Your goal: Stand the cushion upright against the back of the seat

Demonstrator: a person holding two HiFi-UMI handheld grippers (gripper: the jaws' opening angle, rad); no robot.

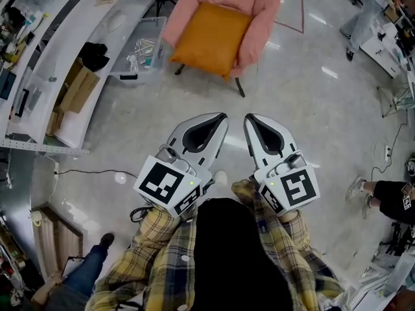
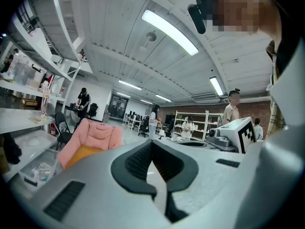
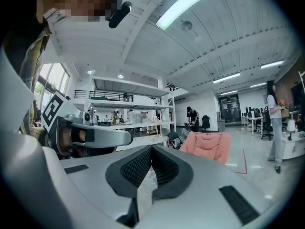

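An orange cushion lies flat on the seat of a pink armchair at the top of the head view. In the left gripper view the cushion shows as an orange patch on the armchair. The right gripper view shows only the armchair. My left gripper and right gripper hang side by side over the floor, well short of the chair. Both are shut with nothing between the pads.
A clear plastic bin with small parts stands left of the chair, beside white shelving and cardboard boxes. A cable runs across the floor at the left. People stand nearby: a leg at lower left, a shoe at right.
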